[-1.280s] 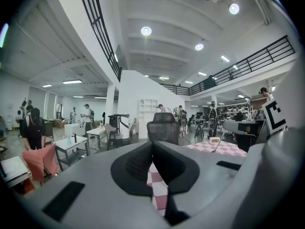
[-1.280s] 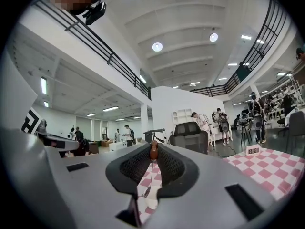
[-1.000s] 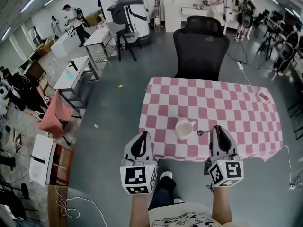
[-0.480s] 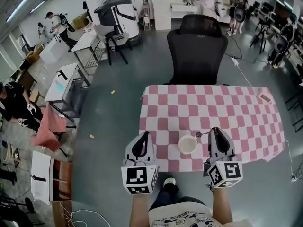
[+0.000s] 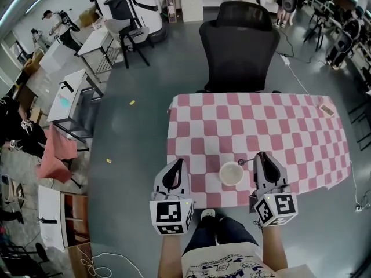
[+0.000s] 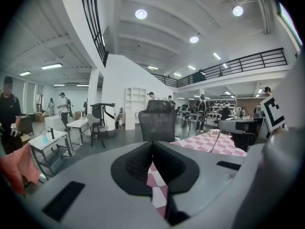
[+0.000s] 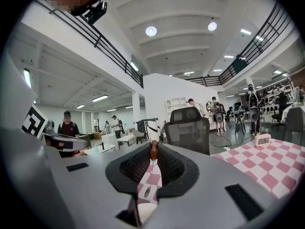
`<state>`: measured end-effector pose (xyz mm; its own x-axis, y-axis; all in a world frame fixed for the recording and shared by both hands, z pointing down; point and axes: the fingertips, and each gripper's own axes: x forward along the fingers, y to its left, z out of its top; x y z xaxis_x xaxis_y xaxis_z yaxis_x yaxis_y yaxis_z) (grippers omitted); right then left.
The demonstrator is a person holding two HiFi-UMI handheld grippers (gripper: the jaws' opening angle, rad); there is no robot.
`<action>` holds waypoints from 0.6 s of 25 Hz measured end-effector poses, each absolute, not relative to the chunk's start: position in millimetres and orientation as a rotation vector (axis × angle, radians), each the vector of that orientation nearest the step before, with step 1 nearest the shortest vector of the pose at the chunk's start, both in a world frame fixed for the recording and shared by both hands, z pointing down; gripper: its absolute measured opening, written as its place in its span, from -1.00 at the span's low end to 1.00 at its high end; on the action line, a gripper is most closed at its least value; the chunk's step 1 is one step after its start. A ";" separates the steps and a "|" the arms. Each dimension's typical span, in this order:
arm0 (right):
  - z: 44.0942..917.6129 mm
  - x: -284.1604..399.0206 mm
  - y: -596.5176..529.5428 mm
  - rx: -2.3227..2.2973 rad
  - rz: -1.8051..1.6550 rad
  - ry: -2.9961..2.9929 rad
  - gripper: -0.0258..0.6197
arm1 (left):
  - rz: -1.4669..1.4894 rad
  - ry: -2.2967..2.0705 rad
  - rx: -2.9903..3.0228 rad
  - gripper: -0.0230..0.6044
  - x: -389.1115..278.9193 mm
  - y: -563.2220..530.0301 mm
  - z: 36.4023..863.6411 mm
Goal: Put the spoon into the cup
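A white cup stands on the pink checked table near its front edge. My right gripper hovers just right of the cup, shut on the brown handle of a metal spoon; the spoon's bowl sticks out to the left, by the cup's far right rim. In the right gripper view the spoon is pinched at the jaw tips of the right gripper. My left gripper hangs over the table's front left corner, left of the cup, shut and empty; in its own view the left gripper has its jaws together.
A black office chair stands against the table's far side. A small box lies at the table's far right corner. Desks, a chair and several people fill the room to the left and behind.
Both grippers have come further in over the table's front edge and lower. The spoon's bowl now sits closer to the cup's rim. The grip on the spoon is unchanged.
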<state>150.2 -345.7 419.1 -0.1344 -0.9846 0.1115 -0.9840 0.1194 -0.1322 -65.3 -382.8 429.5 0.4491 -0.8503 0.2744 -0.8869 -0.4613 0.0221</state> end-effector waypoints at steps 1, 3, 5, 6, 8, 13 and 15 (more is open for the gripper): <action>423.5 150.3 -347.3 -2.063 -0.284 2.354 -0.74 | 0.347 -1.528 2.525 -0.88 -65.1 -384.3 434.7; 432.5 150.2 -349.8 -2.055 -0.314 2.370 -0.74 | 0.366 -1.522 2.506 -0.88 -64.4 -385.9 444.5; 441.1 150.4 -352.0 -2.042 -0.343 2.393 -0.74 | 0.385 -1.519 2.487 -0.88 -62.7 -386.2 453.2; 445.3 150.6 -353.4 -2.034 -0.358 2.407 -0.74 | 0.393 -1.517 2.479 -0.88 -61.3 -386.6 457.5; 454.9 150.8 -356.1 -2.019 -0.388 2.429 -0.74 | 0.408 -1.509 2.467 -0.88 -57.6 -387.4 466.6; 479.6 148.3 -359.6 -1.991 -0.470 2.473 -0.74 | 0.449 -1.490 2.425 -0.88 -52.1 -385.8 490.5; 489.5 146.0 -361.1 -1.979 -0.498 2.491 -0.74 | 0.462 -1.484 2.411 -0.88 -51.2 -384.8 499.3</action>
<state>146.0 -361.1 489.5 -0.2425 -0.9372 0.2506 -0.9615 0.1978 -0.1907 -51.2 -384.8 499.3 0.4237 -0.8099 0.4057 -0.8970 -0.4376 0.0634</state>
